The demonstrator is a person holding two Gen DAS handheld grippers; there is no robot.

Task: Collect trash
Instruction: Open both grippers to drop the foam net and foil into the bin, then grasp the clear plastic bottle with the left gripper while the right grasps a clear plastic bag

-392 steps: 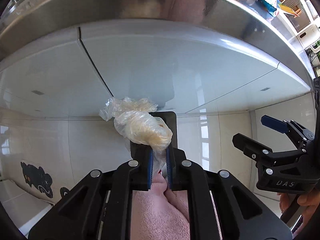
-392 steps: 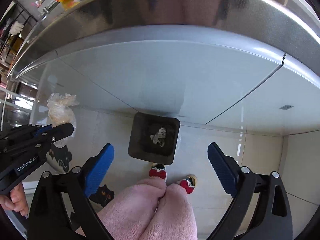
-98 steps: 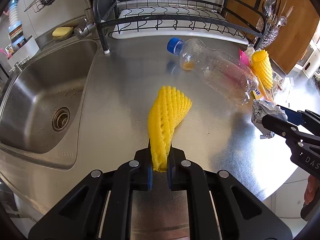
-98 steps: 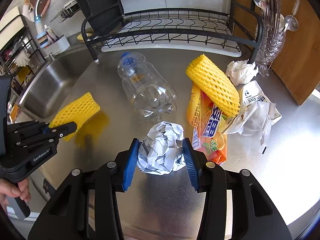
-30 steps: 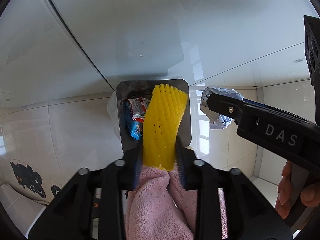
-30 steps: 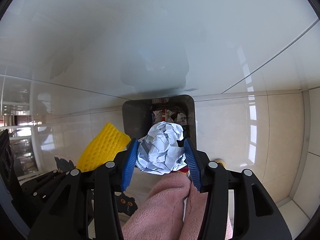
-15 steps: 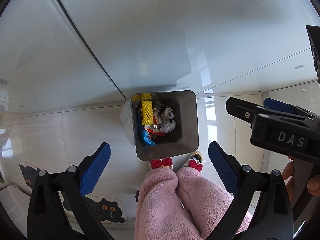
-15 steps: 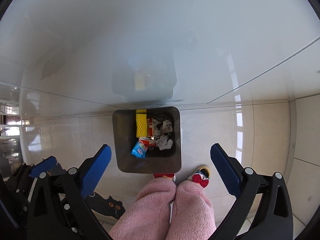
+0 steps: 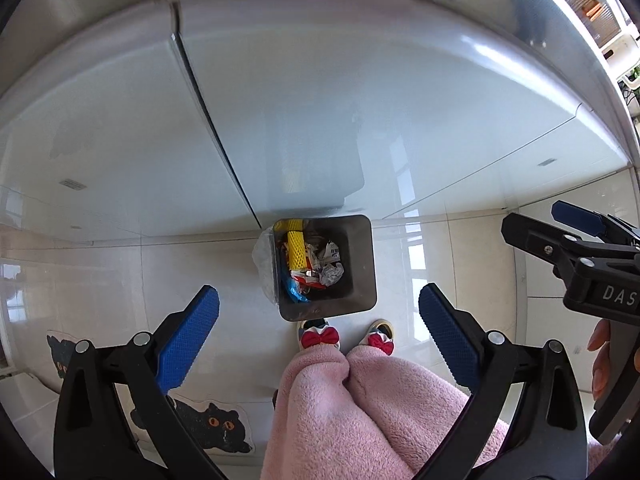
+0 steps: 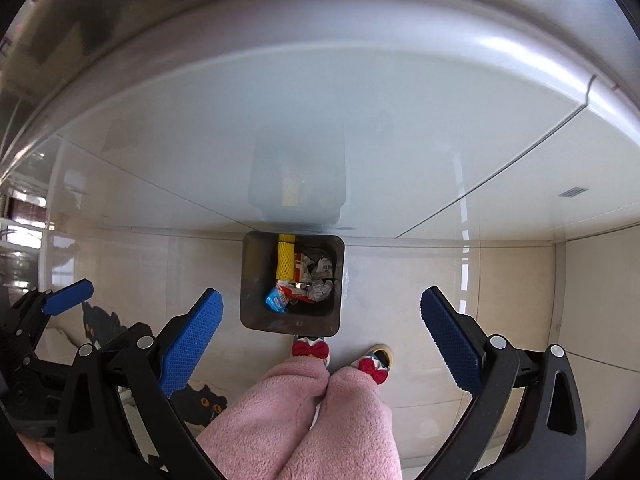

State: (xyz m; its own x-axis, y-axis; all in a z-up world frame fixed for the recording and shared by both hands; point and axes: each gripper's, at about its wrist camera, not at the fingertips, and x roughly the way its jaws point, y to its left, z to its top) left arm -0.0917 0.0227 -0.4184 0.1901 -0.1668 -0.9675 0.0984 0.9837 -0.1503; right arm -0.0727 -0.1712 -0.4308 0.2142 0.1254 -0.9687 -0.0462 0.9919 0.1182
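A dark square trash bin (image 9: pixel 362 264) stands on the floor below both grippers, also in the right wrist view (image 10: pixel 250 280). In it lie a yellow foam net (image 9: pixel 296 250) (image 10: pixel 285 260), a crumpled paper ball (image 9: pixel 332 274) (image 10: pixel 320 290), and red and blue wrappers (image 10: pixel 278 300). My left gripper (image 9: pixel 318 334) is open and empty, high above the bin. My right gripper (image 10: pixel 320 332) is open and empty too; it shows at the right of the left wrist view (image 9: pixel 576 236).
White cabinet doors (image 9: pixel 320 120) rise behind the bin under the steel counter edge (image 10: pixel 280 8). The person's pink-clad legs (image 9: pixel 360 412) and red-bowed slippers (image 9: pixel 320 336) stand just in front of the bin. Cat-print stickers (image 9: pixel 208 428) lie on the tiled floor at left.
Both grippers opened over the bin and dropped the yellow foam net and the paper ball into it. Since then both have pulled up and back; the counter edge has come into view.
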